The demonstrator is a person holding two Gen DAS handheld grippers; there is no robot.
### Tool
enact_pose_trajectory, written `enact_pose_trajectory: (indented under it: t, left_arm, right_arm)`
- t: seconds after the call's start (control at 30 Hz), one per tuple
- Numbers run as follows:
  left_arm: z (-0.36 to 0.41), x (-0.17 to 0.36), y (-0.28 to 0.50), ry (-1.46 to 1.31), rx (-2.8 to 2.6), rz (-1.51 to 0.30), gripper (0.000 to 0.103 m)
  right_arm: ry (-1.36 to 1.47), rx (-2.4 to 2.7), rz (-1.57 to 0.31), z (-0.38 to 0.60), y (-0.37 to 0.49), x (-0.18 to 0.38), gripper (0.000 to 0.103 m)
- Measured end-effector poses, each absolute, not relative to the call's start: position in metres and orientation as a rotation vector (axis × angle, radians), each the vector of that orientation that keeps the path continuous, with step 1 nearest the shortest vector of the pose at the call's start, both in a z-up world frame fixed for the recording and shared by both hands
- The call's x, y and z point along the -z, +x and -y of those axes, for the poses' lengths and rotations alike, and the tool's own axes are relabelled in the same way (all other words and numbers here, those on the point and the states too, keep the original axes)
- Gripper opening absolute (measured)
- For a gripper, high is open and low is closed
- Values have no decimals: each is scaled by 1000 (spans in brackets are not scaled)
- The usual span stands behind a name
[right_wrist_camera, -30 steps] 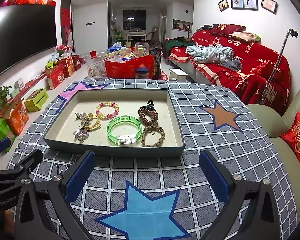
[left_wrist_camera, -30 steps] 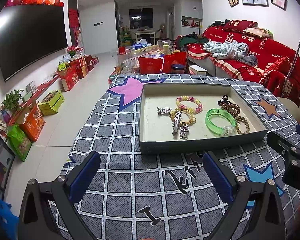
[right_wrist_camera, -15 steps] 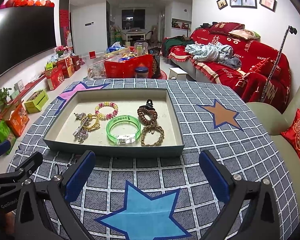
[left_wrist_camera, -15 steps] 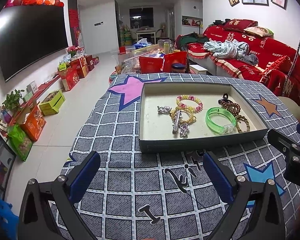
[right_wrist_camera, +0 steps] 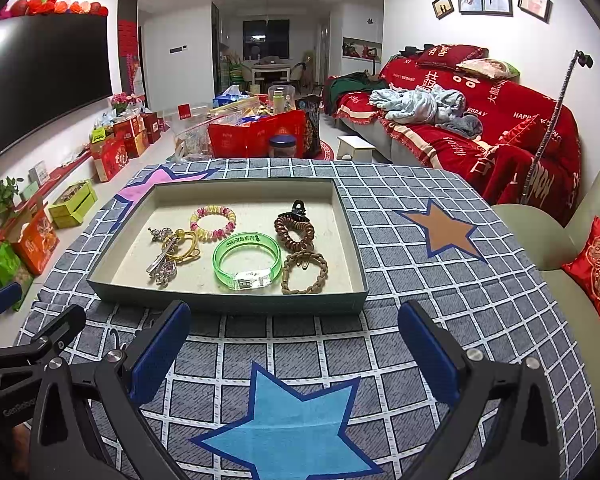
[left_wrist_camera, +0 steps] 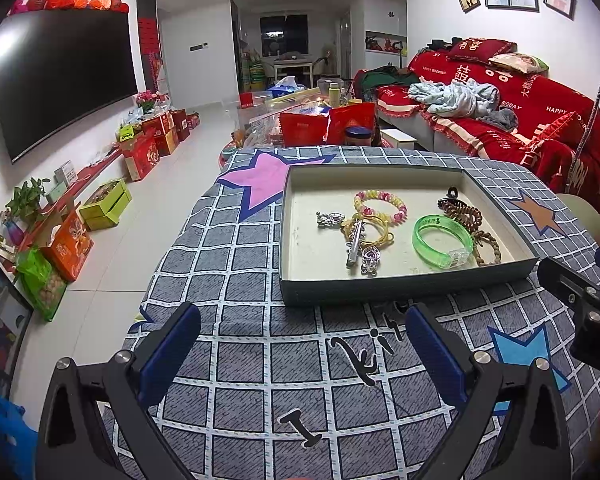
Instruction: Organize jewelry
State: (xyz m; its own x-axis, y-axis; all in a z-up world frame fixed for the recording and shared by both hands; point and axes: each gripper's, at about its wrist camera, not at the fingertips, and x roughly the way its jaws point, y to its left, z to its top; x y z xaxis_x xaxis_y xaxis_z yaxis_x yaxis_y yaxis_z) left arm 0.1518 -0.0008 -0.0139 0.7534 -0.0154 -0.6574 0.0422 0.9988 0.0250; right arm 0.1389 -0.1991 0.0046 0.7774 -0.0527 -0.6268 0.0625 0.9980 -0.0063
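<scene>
all jewelry (right_wrist_camera: 247, 261) already sits in the tray (right_wrist_camera: 228, 304), both my claws, left (left_wrist_camera: 300, 344) and right (right_wrist_camera: 294, 340), spread apart and empty, either stage fits

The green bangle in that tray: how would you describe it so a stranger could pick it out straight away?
On the checked tablecloth sits a shallow grey tray holding jewelry. Toward its near edge, between a tangle of silver and gold pieces and two brown braided rings, lies the green bangle. It alone is see-through bright green plastic, with a clear block on its near side.
</scene>
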Motion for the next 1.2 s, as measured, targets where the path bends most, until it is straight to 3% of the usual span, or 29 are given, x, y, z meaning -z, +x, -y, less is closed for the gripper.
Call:
enact_pose_trajectory:
  t: [1.2]
  left_arm:
    - [2,15,152,41,30,-721,103]
  right_arm:
    - [22,63,-679,202,139,-5,103]
